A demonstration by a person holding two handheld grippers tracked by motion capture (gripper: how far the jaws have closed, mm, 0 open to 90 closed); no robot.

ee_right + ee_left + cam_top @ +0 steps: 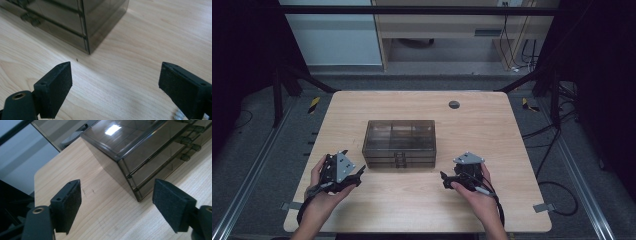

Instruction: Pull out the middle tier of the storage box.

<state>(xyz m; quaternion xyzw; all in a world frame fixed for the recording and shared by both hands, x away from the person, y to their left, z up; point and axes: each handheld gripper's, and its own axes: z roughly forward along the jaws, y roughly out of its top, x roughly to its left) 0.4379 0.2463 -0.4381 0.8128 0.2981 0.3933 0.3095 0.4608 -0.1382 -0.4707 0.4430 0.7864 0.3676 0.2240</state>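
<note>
The smoky drawer box (399, 142) sits mid-table (422, 205), drawers facing the person. The left gripper (360, 172) hovers near its front-left corner, jaws wide apart and empty. The right gripper (443, 178) hangs off the front-right corner, jaws spread too, clear of the box.

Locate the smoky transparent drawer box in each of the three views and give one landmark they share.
High view: the drawer box sits mid-table, between the two grippers.
Left gripper view: upper right, its near corner above the right jaw.
Right gripper view: top left, corner edge pointing down toward the jaws.
Shared landmark: the small drawer knobs on its front.
</note>
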